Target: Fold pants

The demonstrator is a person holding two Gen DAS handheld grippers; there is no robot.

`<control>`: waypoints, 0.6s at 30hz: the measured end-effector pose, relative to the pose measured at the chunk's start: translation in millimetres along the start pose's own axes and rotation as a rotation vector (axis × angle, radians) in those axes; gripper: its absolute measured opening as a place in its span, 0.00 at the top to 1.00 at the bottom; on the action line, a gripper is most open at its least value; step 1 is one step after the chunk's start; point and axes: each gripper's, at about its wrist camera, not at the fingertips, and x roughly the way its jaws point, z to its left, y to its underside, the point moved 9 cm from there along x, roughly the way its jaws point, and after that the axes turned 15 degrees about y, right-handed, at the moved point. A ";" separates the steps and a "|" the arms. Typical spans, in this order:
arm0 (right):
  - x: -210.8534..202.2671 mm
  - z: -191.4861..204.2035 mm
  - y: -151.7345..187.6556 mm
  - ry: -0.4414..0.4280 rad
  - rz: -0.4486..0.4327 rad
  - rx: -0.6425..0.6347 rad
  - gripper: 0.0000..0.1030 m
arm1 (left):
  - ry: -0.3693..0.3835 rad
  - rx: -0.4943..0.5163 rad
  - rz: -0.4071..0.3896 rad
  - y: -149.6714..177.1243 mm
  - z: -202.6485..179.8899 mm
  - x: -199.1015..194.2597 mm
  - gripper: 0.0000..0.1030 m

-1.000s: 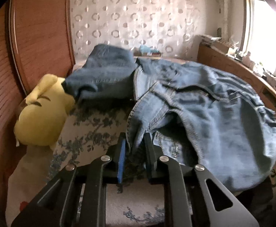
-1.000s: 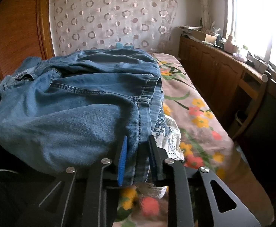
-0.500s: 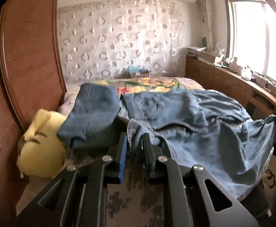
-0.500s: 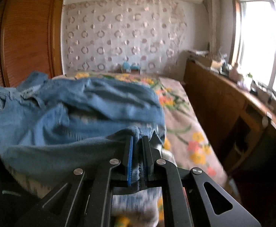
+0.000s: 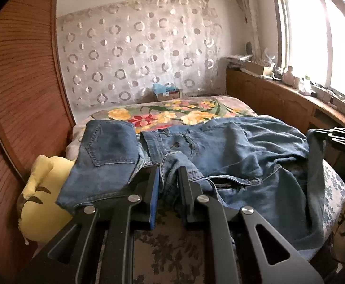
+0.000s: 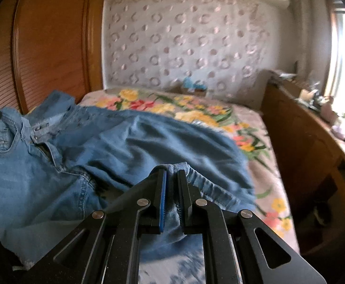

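The left tool [image 5: 168, 177] is pressed together on a bunched fold of the jeans [image 5: 231, 156], near the waistband, where thick seams and a dark label show. The right tool [image 6: 171, 182] pinches a rolled edge of the same jeans, a hem or a seam; I cannot tell which part it is. In the left view the right tool appears at the far right edge, with a strip of denim hanging straight down from it.

I judge that the step in hand is the spreading: the 2 tools hold 2 points of the jeans and lift them above the bed [image 6: 250, 127], so that the cloth can be laid flat before any fold. No fold looks finished yet. The jeans lie across the near part of the bed, partly raised and much wrinkled, and 1 part with a back pocket is turned over toward the yellow toy [image 5: 42, 201].

The next move probably calls for pulling the 2 held points apart until the cloth is tight, then lowering it smoothly onto the bed without letting a leg twist under.

The denim is mid-blue, heavy and a little stiff, with pale stitching and faded zones; it makes deep, soft ridges. The bed cover is thin cloth printed with yellow and red flowers. The toy is plush and round. The wardrobe [image 5: 18, 71] beside it is of reddish wood with fine horizontal slats.
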 end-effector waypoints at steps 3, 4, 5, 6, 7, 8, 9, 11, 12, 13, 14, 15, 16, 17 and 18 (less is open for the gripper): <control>25.3 6.7 4.1 -0.034 0.043 -0.006 0.91 | 0.008 0.006 0.013 1.3 -2.8 8.8 0.84; 32.2 6.9 6.4 -0.040 0.055 0.000 0.89 | 0.014 0.006 0.015 1.1 -3.4 11.4 0.84; 36.3 4.7 2.0 -0.045 0.060 0.009 0.83 | 0.018 0.005 0.017 1.2 -4.0 14.2 0.84; 39.6 2.0 -2.8 -0.054 0.060 0.028 0.79 | 0.020 0.002 0.015 0.8 -4.0 16.4 0.84; 41.5 -1.6 -5.9 -0.056 0.060 0.044 0.70 | 0.019 -0.001 0.009 0.0 -3.6 17.9 0.84; 41.1 -9.5 -8.1 -0.037 0.057 0.066 0.60 | 0.019 -0.004 0.008 -0.5 -3.4 19.3 0.84; 41.1 -13.3 -16.8 -0.008 0.049 0.083 0.58 | 0.021 -0.005 0.007 -1.5 -3.4 20.3 0.84; 35.1 -28.0 -19.2 0.014 0.030 0.112 0.57 | 0.027 -0.008 0.006 -1.7 -4.1 22.4 0.84; 31.5 -31.6 -17.9 0.016 0.023 0.126 0.57 | 0.031 -0.012 0.006 -1.6 -3.9 23.8 0.84; 28.9 -34.7 -15.1 0.021 0.022 0.142 0.57 | 0.033 -0.014 0.009 -1.4 -3.8 25.5 0.84; 28.6 -35.8 -8.4 0.017 0.033 0.154 0.57 | 0.035 -0.016 0.014 -1.0 -3.5 27.1 0.84; 32.3 -36.0 -1.3 0.010 0.059 0.156 0.57 | 0.037 -0.015 0.016 -0.6 -3.8 28.8 0.84; 35.1 -31.5 5.4 0.003 0.081 0.150 0.57 | 0.039 -0.014 0.020 -0.1 -3.9 30.8 0.84; 37.4 -26.8 9.7 -0.007 0.099 0.139 0.57 | 0.040 -0.015 0.022 -0.7 -3.4 32.7 0.84; 40.9 -22.2 13.7 -0.015 0.115 0.122 0.57 | 0.043 -0.018 0.023 -0.2 -3.3 33.8 0.84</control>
